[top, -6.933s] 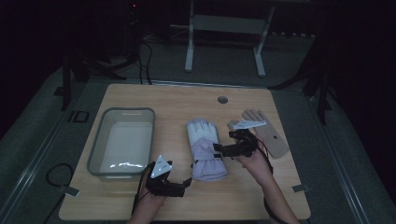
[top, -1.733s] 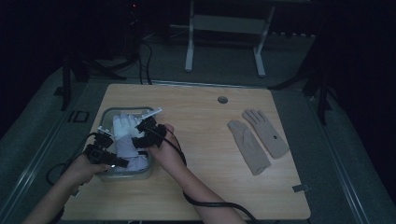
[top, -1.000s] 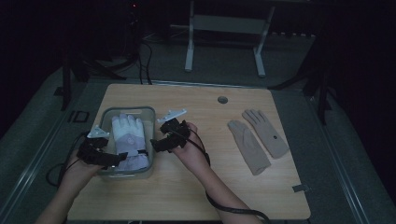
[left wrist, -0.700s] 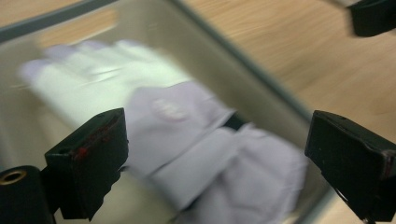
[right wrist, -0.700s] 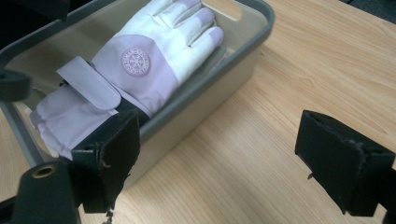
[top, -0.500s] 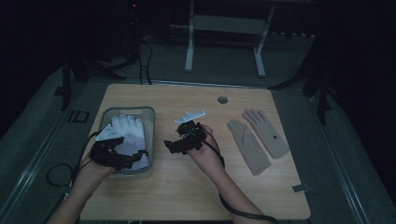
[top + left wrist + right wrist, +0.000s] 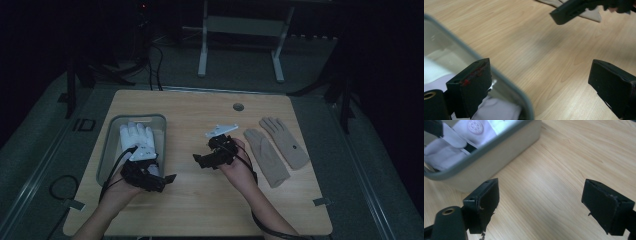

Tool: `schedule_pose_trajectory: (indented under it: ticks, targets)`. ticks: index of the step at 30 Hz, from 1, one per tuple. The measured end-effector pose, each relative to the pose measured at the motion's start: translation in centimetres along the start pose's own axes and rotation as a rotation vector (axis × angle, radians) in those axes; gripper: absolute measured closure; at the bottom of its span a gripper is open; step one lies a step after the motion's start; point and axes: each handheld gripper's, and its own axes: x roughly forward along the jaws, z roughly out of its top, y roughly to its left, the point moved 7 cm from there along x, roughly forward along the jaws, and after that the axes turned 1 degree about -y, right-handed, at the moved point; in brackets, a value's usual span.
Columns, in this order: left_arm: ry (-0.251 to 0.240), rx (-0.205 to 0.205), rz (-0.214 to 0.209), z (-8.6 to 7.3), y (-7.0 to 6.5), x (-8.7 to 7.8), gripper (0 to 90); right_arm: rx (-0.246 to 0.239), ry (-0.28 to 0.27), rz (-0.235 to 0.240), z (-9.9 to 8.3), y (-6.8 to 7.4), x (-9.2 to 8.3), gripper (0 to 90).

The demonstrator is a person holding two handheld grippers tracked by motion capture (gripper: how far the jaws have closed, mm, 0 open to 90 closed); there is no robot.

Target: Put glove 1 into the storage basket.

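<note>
Two grippers empty, jaws apart.
White glove [image 7: 136, 141] lies in the bin [image 7: 108, 148]; left gripper [image 7: 162, 180] straddling the rim risks catching and shifting it; right gripper [image 7: 199, 159] hovers clear.

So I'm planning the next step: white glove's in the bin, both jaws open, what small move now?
Probably carry the right hand-held gripper toward the beige gloves. They lie flat on the table, while the white glove sits in the bin and both grippers are empty.
</note>
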Motion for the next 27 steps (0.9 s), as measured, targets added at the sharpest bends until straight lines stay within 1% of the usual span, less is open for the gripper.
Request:
schedule_pose_trajectory:
  ticks: [3, 4, 5, 6, 7, 9, 10, 11, 12, 13, 14, 16, 17, 19, 20, 22, 23, 25, 27]
  targets:
    - [-0.006, 0.022, -0.032, 0.2, -1.1, 0.7, 5.2, 0.009, 0.004, -0.007, -0.8, -0.7, -0.3, 14.4]
    - [-0.006, 0.022, -0.032, 0.2, -1.1, 0.7, 5.2, 0.009, 0.004, -0.007, -0.8, -0.7, -0.3, 14.4]
    - [0.007, 0.048, -0.046, 0.1, -1.9, 1.3, 5.2, 0.011, 0.002, -0.006, -1.0, -0.9, -0.4, 14.4]
    - [0.007, 0.049, -0.051, 0.1, -2.2, 1.5, 5.2, 0.022, 0.006, -0.012, -1.6, -1.4, -0.6, 14.4]
    - [0.013, 0.05, -0.061, 0.0, -2.5, 1.9, 5.2, 0.025, 0.005, -0.012, -1.7, -1.5, -0.7, 14.4]
    - [0.007, 0.068, -0.082, 0.0, -3.3, 2.6, 5.2, 0.023, 0.005, -0.015, -2.2, -1.9, -0.9, 14.8]
    - [0.007, 0.068, -0.082, 0.0, -3.3, 2.6, 5.2, 0.023, 0.005, -0.015, -2.2, -1.9, -0.9, 14.8]
    - [-0.017, 0.094, -0.108, 0.0, -4.1, 3.2, 5.2, 0.023, 0.003, -0.016, -2.4, -2.1, -1.0, 14.8]
    - [-0.022, 0.107, -0.116, -0.1, -4.4, 3.5, 5.3, 0.032, 0.005, -0.018, -2.9, -2.4, -1.1, 14.7]
    - [-0.016, 0.112, -0.129, -0.2, -4.7, 3.9, 5.3, 0.039, 0.005, -0.02, -3.2, -2.7, -1.3, 14.8]
    - [-0.009, 0.107, -0.142, -0.4, -5.0, 4.3, 5.3, 0.05, -0.001, -0.021, -3.4, -2.9, -1.4, 14.7]
    - [-0.007, 0.098, -0.146, -0.7, -5.5, 5.2, 5.2, 0.066, -0.006, -0.023, -3.7, -3.4, -1.6, 14.7]
    - [-0.013, 0.106, -0.155, -0.8, -5.7, 5.5, 5.3, 0.067, -0.012, -0.022, -3.8, -3.5, -1.8, 14.6]
    - [-0.049, 0.12, -0.162, -1.0, -6.2, 6.1, 5.2, 0.069, -0.026, -0.026, -4.1, -3.9, -2.1, 14.6]
    - [-0.049, 0.118, -0.163, -1.2, -6.5, 6.5, 5.3, 0.068, -0.037, -0.026, -4.2, -4.0, -2.2, 14.6]
    - [-0.086, 0.109, -0.174, -1.4, -7.0, 7.1, 5.3, 0.071, -0.052, -0.024, -4.5, -4.4, -2.5, 14.6]
    - [-0.077, 0.106, -0.177, -1.6, -7.1, 7.4, 5.3, 0.074, -0.066, -0.023, -4.7, -4.6, -2.6, 14.6]
    - [-0.085, 0.114, -0.162, -2.1, -7.4, 8.0, 5.3, 0.07, -0.054, -0.032, -5.2, -5.0, -2.6, 14.6]
    - [-0.078, 0.105, -0.172, -2.5, -7.5, 8.5, 5.3, 0.068, -0.046, -0.038, -5.8, -5.3, -2.6, 14.5]
